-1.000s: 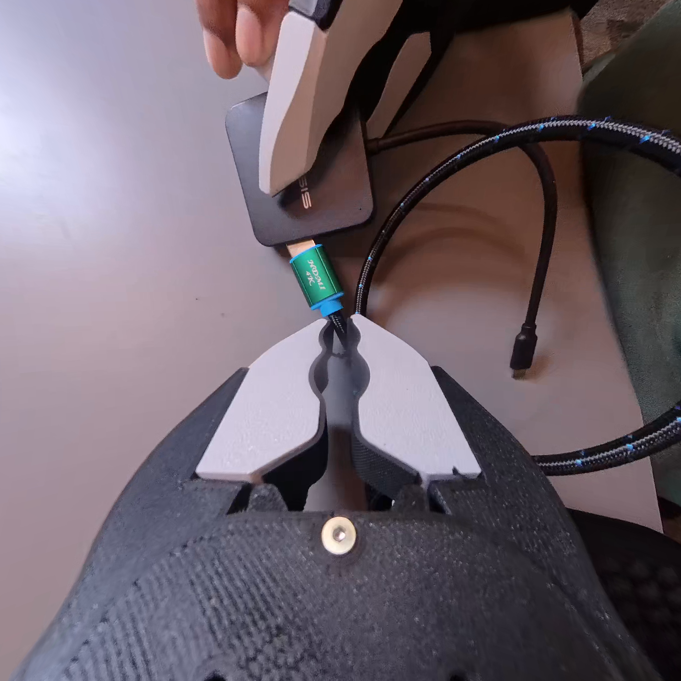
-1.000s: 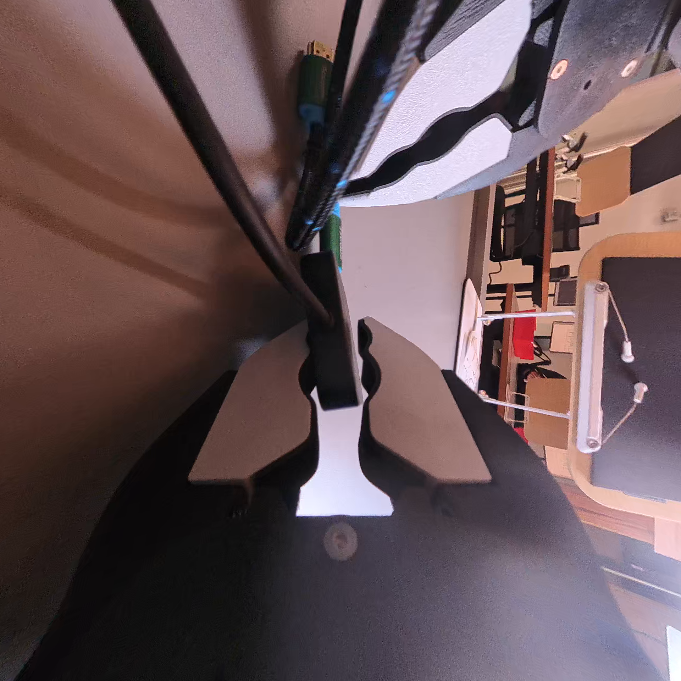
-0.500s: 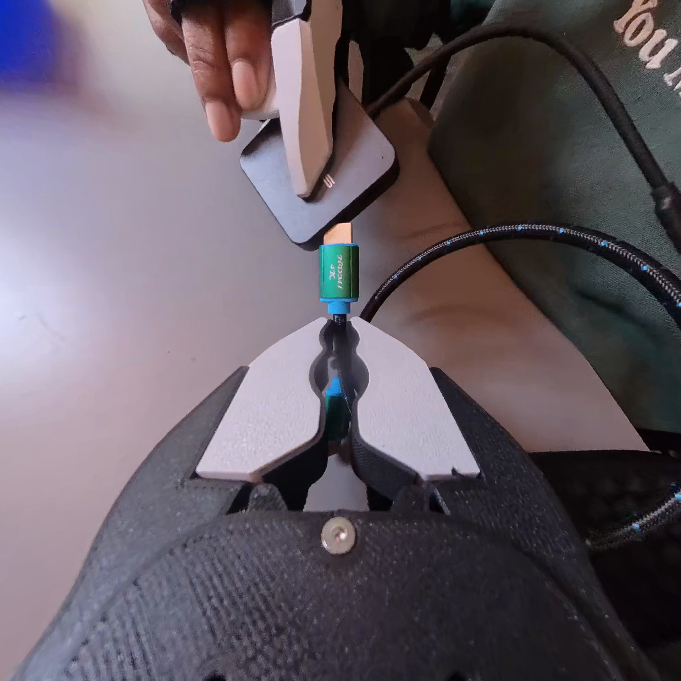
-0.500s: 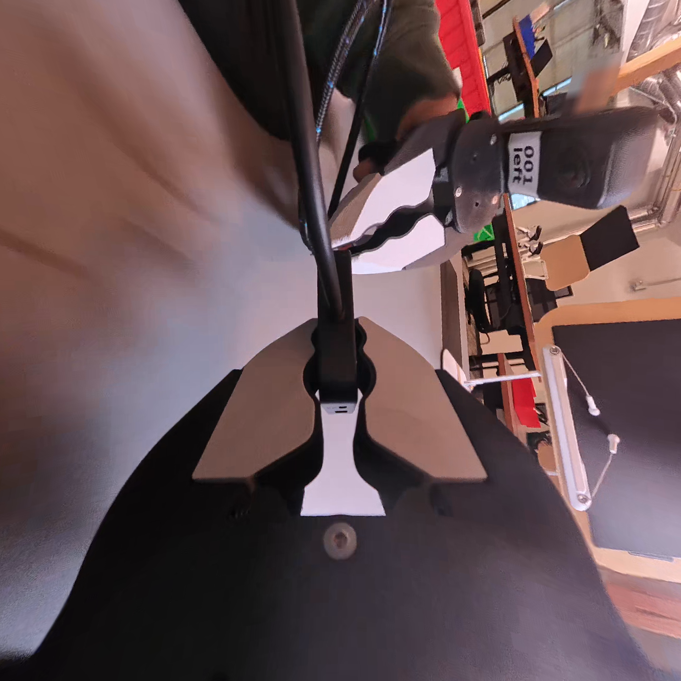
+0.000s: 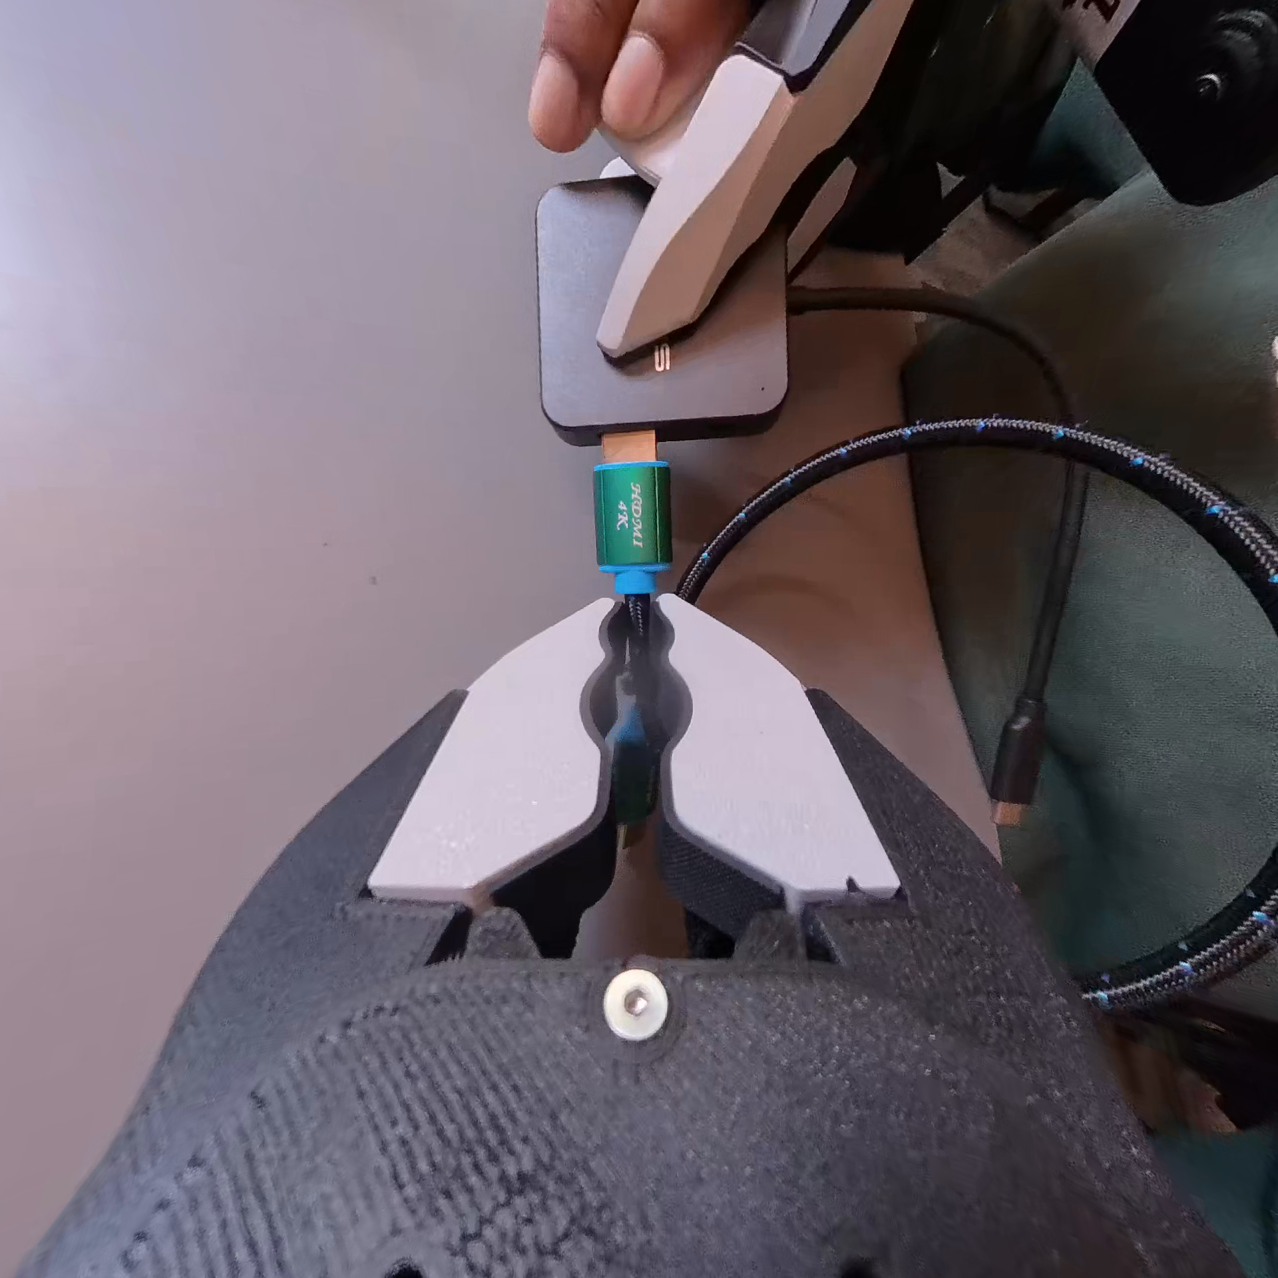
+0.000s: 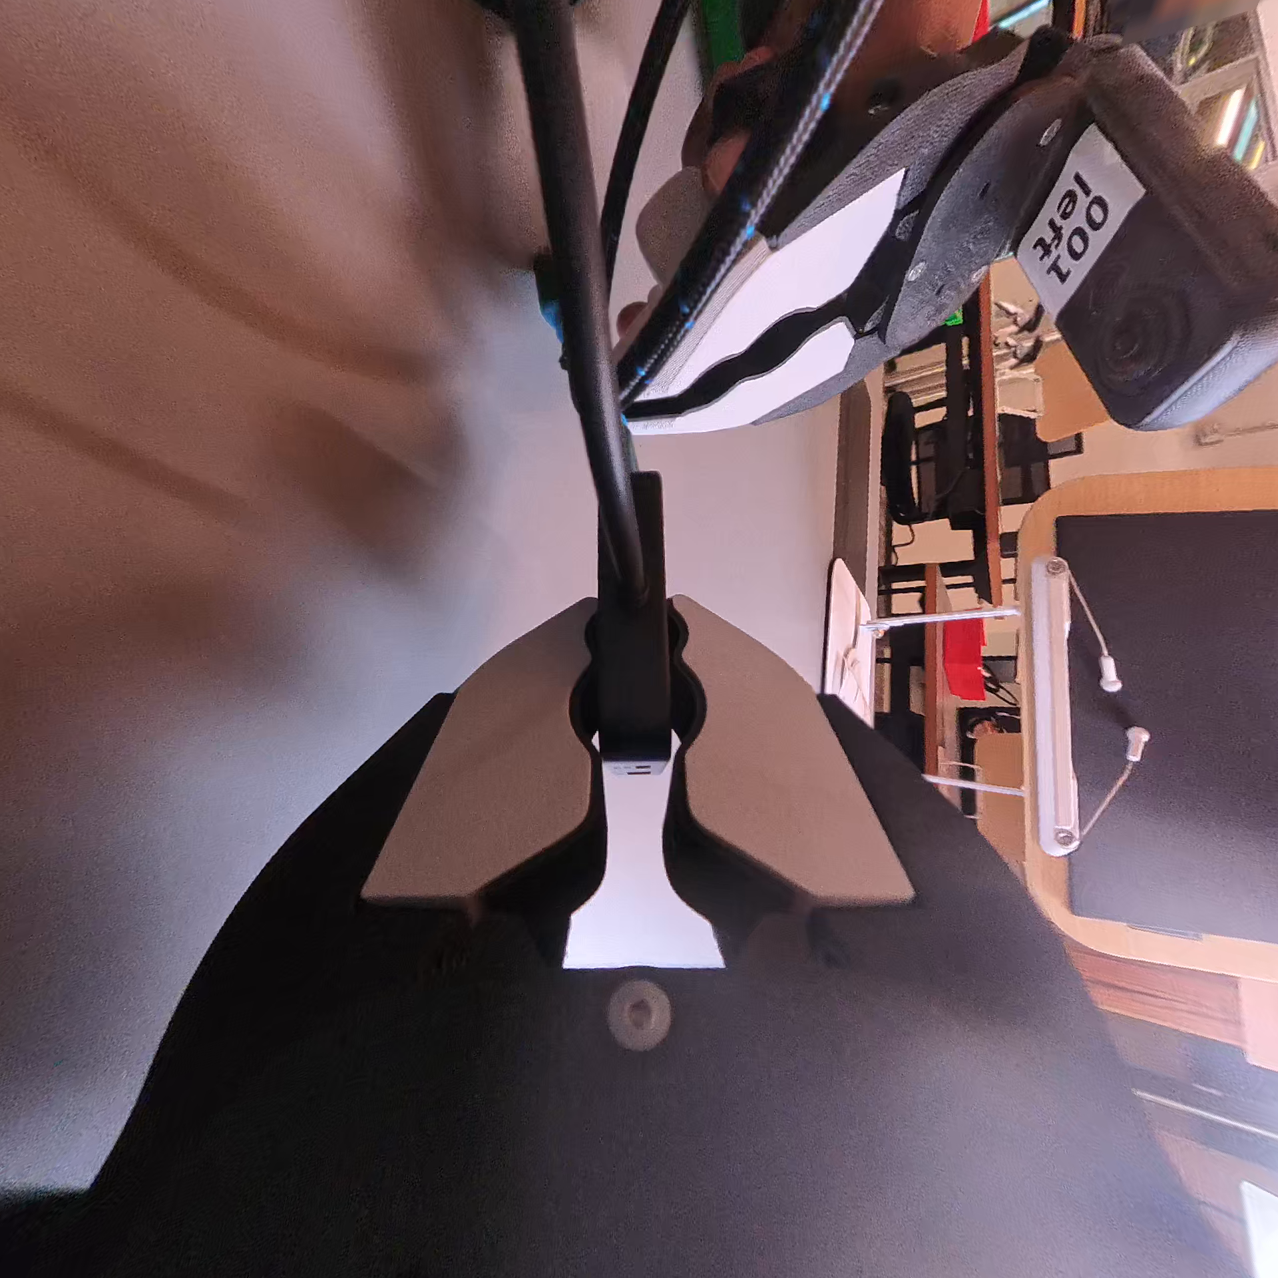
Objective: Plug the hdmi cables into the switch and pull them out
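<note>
Left wrist view: left tool (image 5: 635,608) closed on braided black-and-blue cable (image 5: 1037,477) just behind green plug (image 5: 631,528), both grey fingertips pressing the cable. Gold metal tip of the plug touching the lower edge of flat dark square adapter (image 5: 726,387); partly inside or only against it, cannot tell. Adapter pinched from above by right tool (image 5: 650,339), with a hand (image 5: 608,69) on that tool's upper side. Thin black cord (image 5: 1037,622) leaving the adapter's right side and ending in a small loose connector. Braided cable looping to the right over green cloth (image 5: 1175,691). Pale grey table (image 5: 242,415) beneath.

Right wrist view: right tool (image 6: 633,608) closed on the adapter (image 6: 633,678), seen edge-on as a thin black slab, both pads against its faces. Black cord (image 6: 574,276) rising from the adapter's far end. Left tool (image 6: 698,373) just beyond, upper right, with the braided cable (image 6: 712,242) running along it. Table (image 6: 726,525) behind; shelves and furniture (image 6: 968,484) well apart at right.
</note>
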A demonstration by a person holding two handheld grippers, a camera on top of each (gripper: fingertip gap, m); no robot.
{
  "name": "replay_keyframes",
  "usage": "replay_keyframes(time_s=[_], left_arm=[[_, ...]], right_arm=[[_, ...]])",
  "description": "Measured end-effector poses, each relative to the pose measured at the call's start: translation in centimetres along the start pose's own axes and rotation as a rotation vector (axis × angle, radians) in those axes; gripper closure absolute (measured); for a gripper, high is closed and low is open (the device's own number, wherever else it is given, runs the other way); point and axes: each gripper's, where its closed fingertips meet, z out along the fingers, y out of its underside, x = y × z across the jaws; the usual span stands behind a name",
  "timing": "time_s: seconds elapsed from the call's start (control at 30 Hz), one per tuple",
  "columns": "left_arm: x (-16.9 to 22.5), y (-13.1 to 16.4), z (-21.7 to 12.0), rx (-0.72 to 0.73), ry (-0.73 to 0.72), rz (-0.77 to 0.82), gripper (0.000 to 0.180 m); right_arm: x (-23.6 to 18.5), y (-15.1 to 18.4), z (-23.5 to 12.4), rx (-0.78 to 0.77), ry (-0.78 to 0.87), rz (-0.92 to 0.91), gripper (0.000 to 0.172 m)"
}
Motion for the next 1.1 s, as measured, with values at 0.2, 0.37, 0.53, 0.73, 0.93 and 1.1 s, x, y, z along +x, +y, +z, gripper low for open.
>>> replay_keyframes(time_s=[0.2,0.37,0.53,0.73,0.93,1.1], left_arm=[[0.5,0.7,0.6,-0.054,0.020,0.023,0.175],[0.9,0.8,1.1,-0.064,0.033,0.020,0.175],[1.2,0.5,1.1,-0.024,0.052,0.047,0.175],[2.5,0.7,1.4,0.002,0.131,0.125,0.176],[4.1,-0.1,1.0,0.075,0.215,0.162,0.176],[4.4,-0.3,1.3,0.105,0.238,0.150,0.177]], right_arm=[[-1.6,-0.9,-0.2,0.046,-0.089,-0.049,0.158],[-1.9,-0.5,0.1,0.005,-0.085,-0.059,0.159],[-2.0,-1.3,-0.5,0.064,-0.075,-0.052,0.159],[-2.5,-2.5,-1.3,0.143,-0.080,-0.035,0.159],[-2.2,-3.3,-2.4,0.230,-0.091,0.040,0.159],[-2.2,-3.9,-2.8,0.274,-0.101,0.093,0.159]])
